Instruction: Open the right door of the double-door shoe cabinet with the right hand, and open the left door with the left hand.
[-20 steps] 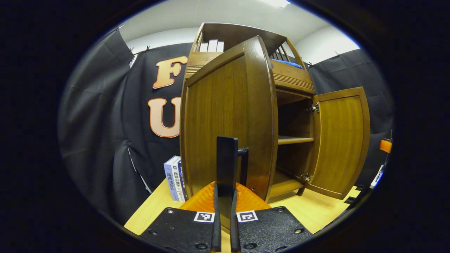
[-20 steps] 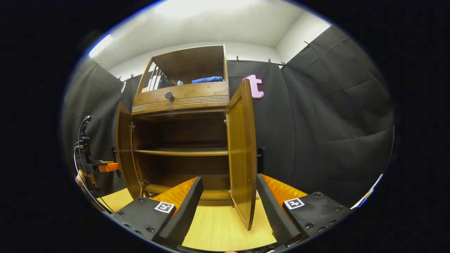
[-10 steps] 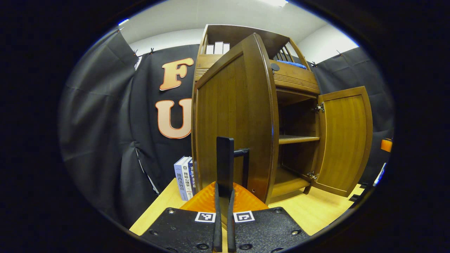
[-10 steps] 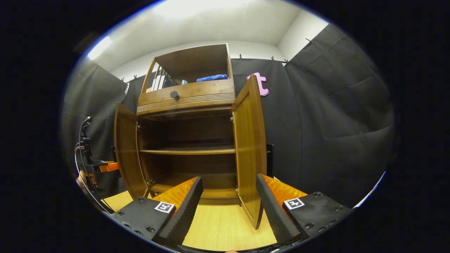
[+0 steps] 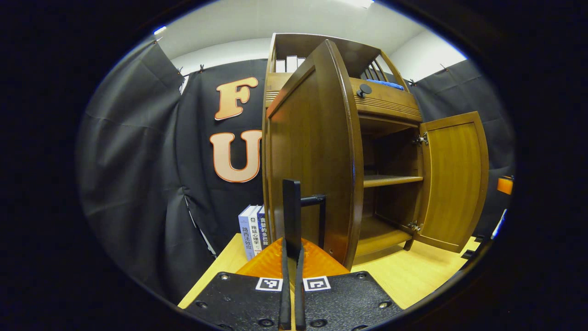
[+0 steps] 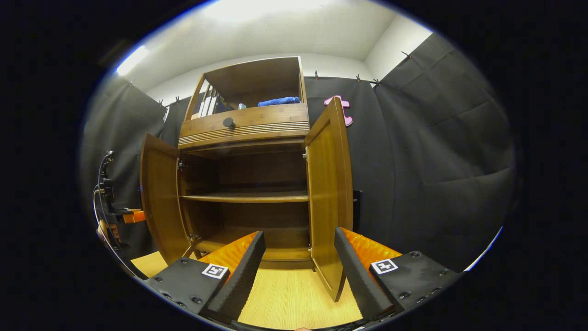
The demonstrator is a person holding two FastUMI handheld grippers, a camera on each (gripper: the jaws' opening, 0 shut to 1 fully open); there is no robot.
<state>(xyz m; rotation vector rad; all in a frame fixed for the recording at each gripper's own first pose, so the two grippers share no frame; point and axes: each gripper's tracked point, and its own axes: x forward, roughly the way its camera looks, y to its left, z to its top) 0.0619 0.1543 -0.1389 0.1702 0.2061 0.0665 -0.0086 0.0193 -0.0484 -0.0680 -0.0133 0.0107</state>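
Shoe cabinet (image 6: 243, 133) of dark brown wood stands on the pale wooden desk (image 6: 285, 299) against the black cloth wall, with both lower doors swung outward and one bare shelf (image 6: 245, 198) across its dark inside. Above the doors runs a drawer with a round black knob (image 6: 228, 122), and the open top compartment holds upright books and a folded blue cloth (image 6: 278, 101). In the left gripper view the left hand-held gripper (image 5: 291, 230) has its fingers drawn together on the black bar handle (image 5: 314, 216) of the left door (image 5: 312, 151), which stands nearly edge-on; a few books (image 5: 252, 230) stand on the desk just beside the cabinet. In the right gripper view the right hand-held gripper (image 6: 298, 257) hangs with its fingers spread wide, near the lower edge of the right door (image 6: 328, 202) but apart from it. Compared with a second ago, the left door has swung farther out, showing more of the drawer knob, and the right door also stands wider.
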